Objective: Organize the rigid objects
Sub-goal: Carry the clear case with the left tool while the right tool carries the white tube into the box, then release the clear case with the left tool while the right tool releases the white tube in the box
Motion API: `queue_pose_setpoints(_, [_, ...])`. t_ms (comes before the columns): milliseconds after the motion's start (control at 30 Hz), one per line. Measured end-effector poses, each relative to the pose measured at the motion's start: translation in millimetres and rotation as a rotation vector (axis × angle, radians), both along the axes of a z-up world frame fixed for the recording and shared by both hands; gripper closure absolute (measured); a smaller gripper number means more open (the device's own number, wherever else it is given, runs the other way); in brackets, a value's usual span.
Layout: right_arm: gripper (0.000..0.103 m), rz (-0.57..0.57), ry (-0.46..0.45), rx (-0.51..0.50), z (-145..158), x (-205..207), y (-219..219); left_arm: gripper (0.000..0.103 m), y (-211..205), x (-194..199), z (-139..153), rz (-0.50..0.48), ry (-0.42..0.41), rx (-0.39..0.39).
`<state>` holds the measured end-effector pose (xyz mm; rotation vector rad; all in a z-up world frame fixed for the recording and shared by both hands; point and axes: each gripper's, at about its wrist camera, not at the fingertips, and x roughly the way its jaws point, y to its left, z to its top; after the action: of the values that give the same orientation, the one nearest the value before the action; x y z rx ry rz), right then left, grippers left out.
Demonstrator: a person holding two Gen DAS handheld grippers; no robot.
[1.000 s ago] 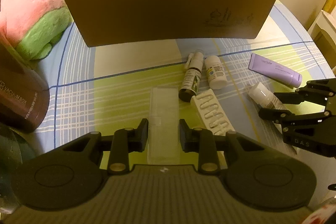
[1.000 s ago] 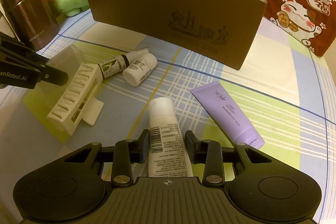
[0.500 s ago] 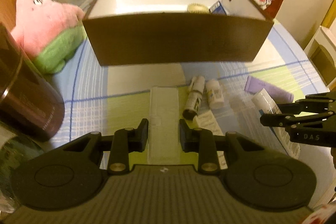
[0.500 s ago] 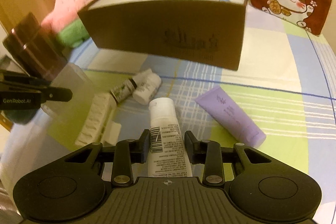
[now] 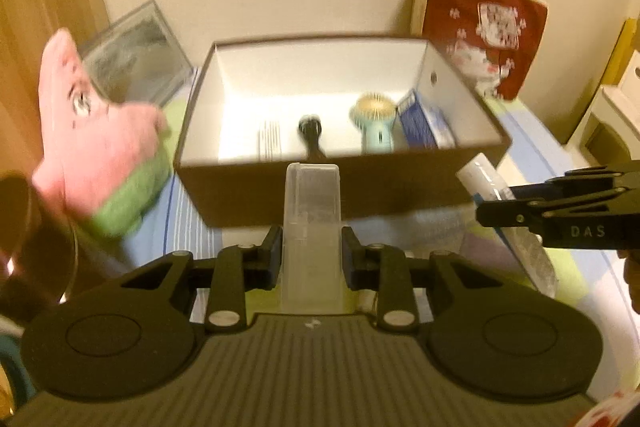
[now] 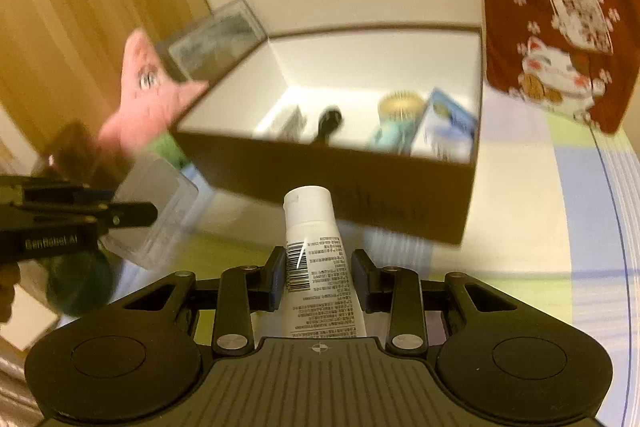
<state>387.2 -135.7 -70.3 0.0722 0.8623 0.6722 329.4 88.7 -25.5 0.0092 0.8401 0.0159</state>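
My left gripper is shut on a clear plastic case and holds it in the air, just in front of the brown box. My right gripper is shut on a white tube with a barcode, also lifted in front of the box. The box is open with a white inside and holds a comb, a black item, a teal hairbrush and a blue packet. Each gripper shows in the other's view: the right one and the left one.
A pink and green plush star lies left of the box. A dark brown canister stands at the far left. A red lucky-cat cushion leans at the back right. A grey framed panel leans on the wall.
Both grippers have risen from the tablecloth with their objects and tilted up towards the box. The box's inside has come into view and the loose bottles on the cloth have dropped out of sight.
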Motion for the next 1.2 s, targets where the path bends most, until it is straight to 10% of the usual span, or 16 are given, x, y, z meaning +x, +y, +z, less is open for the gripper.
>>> queue_pose_setpoints(500, [0.068,-0.083,0.014,0.118,38,106,33,0.076,10,106,30,-0.004,-0.062,0.021])
queue_pose_setpoints(1200, [0.068,-0.231,0.141,0.054,-19,212,78,0.076,28,217,-32,0.013,0.057,0.047])
